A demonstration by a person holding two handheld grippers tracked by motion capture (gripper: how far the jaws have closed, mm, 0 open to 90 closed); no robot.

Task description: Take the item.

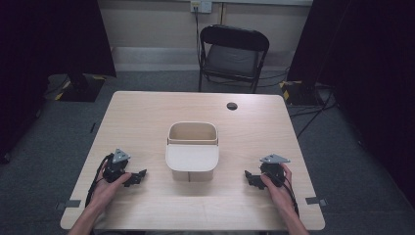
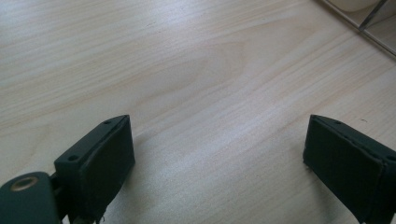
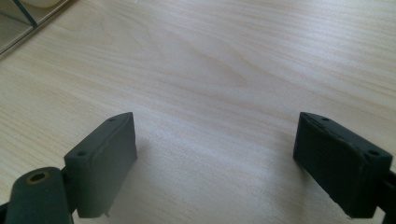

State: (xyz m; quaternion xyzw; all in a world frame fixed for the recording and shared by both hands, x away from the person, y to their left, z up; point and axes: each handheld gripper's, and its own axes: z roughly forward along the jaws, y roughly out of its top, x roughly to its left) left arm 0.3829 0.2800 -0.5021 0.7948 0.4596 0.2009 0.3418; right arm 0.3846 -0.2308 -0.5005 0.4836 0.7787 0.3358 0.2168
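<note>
A: One bin (image 1: pixel 192 152), pale, lidded, mid-tabletop (image 1: pixel 147 112) between both claws.
B: Handling?
A: Probably light, stiff, smooth plastic; take the rim or flap edge. Left claw (image 1: pixel 138 176) and right claw (image 1: pixel 249 178) both spread wide, empty.

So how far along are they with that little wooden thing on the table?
Nothing looks done yet. The pale wooden box with a hinged front flap stands alone mid-table, untouched. The left gripper and right gripper rest on the light wooden table either side, open and holding nothing. All handling of the box remains.
</note>
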